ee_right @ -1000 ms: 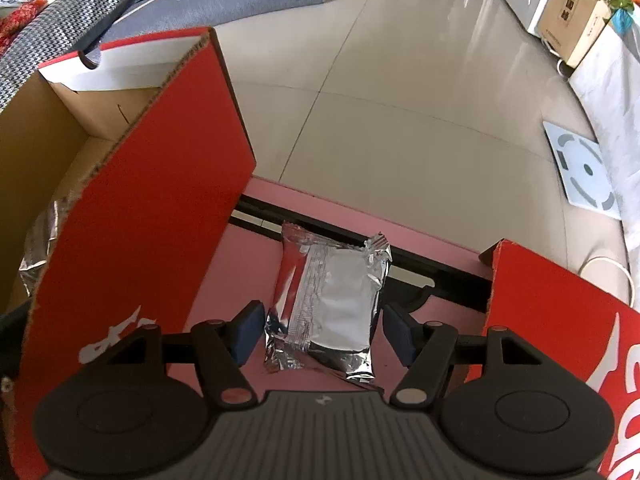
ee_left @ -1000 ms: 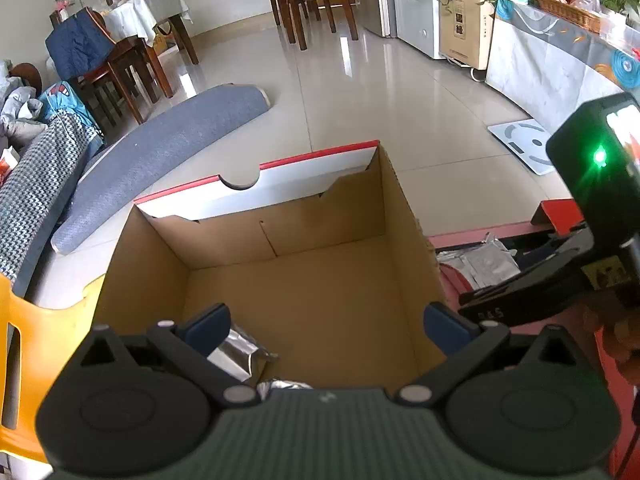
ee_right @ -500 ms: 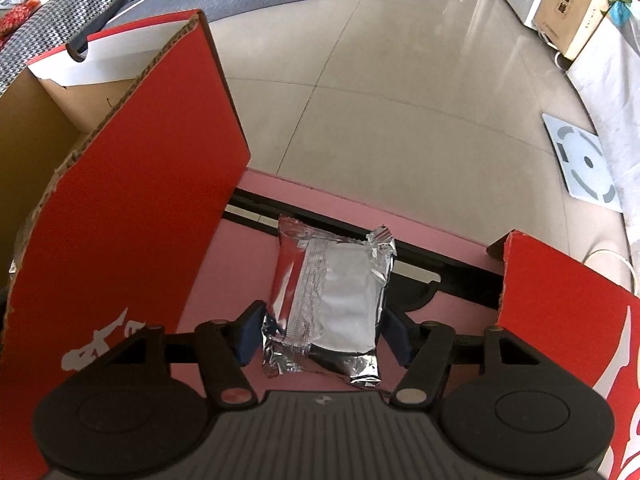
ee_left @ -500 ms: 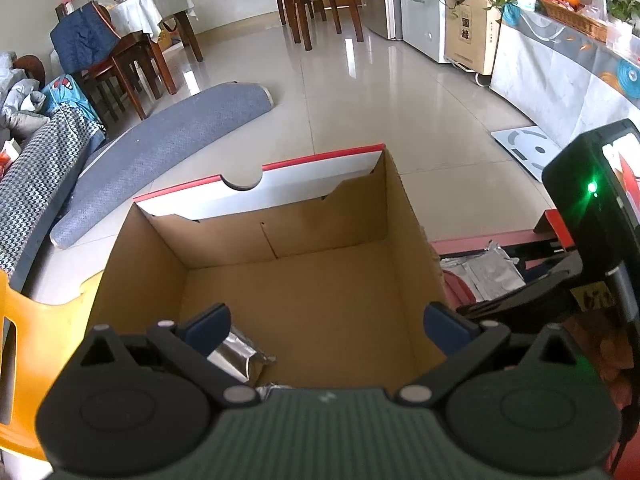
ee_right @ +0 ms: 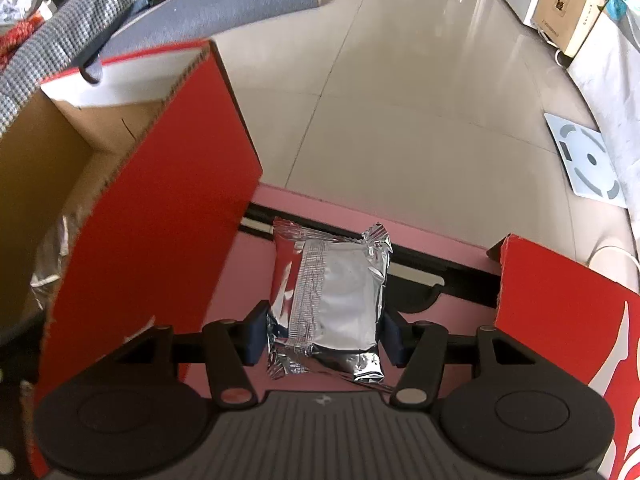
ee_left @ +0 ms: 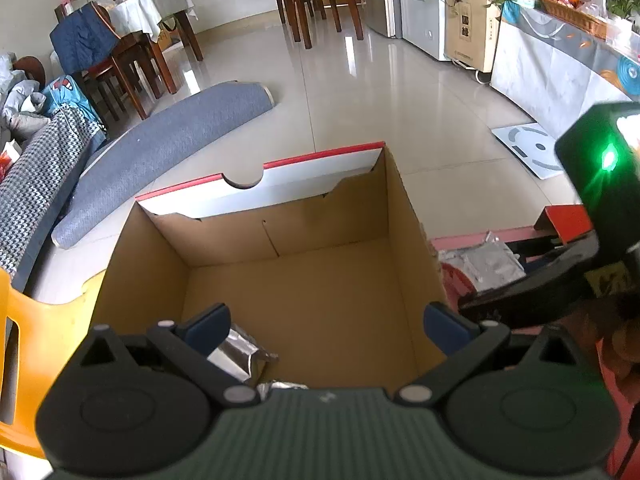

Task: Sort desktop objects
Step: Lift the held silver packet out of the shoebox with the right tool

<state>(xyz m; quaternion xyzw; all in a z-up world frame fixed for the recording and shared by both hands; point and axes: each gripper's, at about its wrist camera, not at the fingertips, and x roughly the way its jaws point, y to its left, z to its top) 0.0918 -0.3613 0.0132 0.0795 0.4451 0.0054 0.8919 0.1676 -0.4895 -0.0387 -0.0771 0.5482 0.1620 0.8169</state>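
Silver foil snack packet (ee_right: 334, 300) sat between the right gripper's (ee_right: 324, 338) blue pads (ee_right: 256, 336), both pads pressed vs. its side edges, so the tongs were clenched on it. Packet looked squarish & puffy, w/ a crimped seam strip running lengthwise left of centre, red print along its left margin, crinkled sealed ends at near and far edges. It lay flat on the pink tabletop (ee_right: 248, 264), far end pointing away from the tongs. Left of the right gripper rose the red outer wall of a cardboard box (ee_right: 160, 240); right of it, another red flap w/ white lettering (ee_right: 568, 320).

Left gripper (ee_left: 326, 326) hung over the open box (ee_left: 304, 280), fingers spread wide, nothing between them, i.e. released. Brown corrugated interior, white far flap w/ red edge and a half-round notch. Under the left pad (ee_left: 208, 326), in the near-left corner of the box floor, lay a second foil packet (ee_left: 240, 354), partly hidden by the tong body, shiny & creased. To the right of these tongs, beyond the box wall, the same packet (ee_left: 484, 262) showed in the right gripper's black finger (ee_left: 532, 292). Orange plastic chair (ee_left: 24, 344) at far left, beside the box.
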